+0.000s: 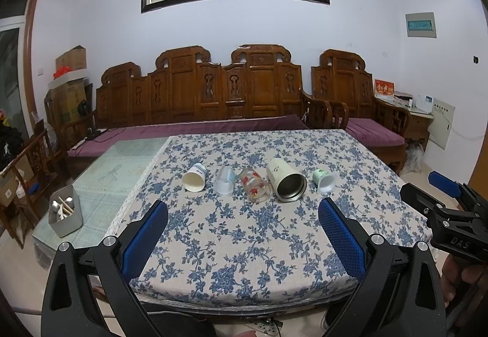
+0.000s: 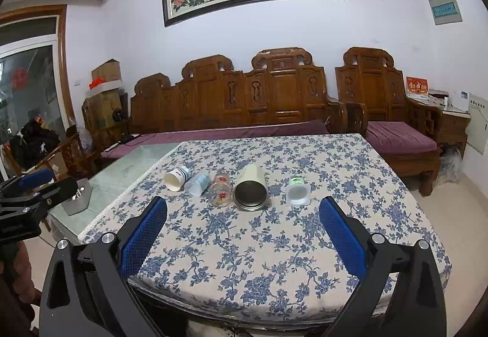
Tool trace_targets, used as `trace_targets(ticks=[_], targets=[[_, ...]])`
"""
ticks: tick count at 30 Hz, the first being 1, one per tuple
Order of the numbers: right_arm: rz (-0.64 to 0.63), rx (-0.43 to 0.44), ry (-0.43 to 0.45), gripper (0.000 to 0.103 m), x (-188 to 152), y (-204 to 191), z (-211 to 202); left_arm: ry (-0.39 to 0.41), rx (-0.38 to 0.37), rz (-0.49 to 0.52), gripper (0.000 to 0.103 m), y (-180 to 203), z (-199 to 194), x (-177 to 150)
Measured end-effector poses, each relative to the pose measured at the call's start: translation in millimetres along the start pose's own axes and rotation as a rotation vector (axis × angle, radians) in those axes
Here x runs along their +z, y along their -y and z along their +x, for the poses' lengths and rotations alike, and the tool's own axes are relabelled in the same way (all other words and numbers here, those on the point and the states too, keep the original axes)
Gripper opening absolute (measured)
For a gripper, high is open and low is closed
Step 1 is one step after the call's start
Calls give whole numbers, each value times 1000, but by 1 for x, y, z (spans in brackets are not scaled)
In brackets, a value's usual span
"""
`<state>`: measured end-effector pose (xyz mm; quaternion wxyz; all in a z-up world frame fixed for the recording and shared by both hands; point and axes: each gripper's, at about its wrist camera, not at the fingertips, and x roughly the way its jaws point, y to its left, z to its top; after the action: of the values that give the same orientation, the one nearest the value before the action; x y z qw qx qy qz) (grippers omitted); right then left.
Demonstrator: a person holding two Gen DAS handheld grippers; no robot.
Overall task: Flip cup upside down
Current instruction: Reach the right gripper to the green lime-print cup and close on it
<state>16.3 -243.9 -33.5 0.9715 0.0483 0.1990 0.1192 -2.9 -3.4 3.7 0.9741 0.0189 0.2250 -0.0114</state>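
Several cups lie on their sides in a row on the floral tablecloth [image 1: 244, 245], mouths toward me: a white paper cup [image 1: 195, 177] [image 2: 177, 178], a clear plastic cup [image 1: 224, 180] [image 2: 198, 183], a glass with red fish print [image 1: 254, 189] [image 2: 220, 189], a cream steel-lined tumbler [image 1: 286, 180] [image 2: 250, 187] and a small green-and-white cup [image 1: 324, 180] [image 2: 298, 190]. My left gripper [image 1: 243, 209] is open and empty, short of the row. My right gripper [image 2: 243, 209] is open and empty, also short of the row; it shows at the left view's right edge [image 1: 445, 196].
A grey utensil holder [image 1: 65, 215] [image 2: 77, 196] stands on the glass tabletop left of the cloth. A carved wooden sofa [image 1: 213, 93] with purple cushions runs behind the table. Cardboard boxes [image 1: 70, 87] stand at the back left.
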Motion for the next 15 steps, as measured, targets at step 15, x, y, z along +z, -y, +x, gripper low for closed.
trace_targets(ticks=[15], targets=[[-7, 27, -105, 92, 1, 26, 62, -124, -64, 89, 95, -1, 58, 2]])
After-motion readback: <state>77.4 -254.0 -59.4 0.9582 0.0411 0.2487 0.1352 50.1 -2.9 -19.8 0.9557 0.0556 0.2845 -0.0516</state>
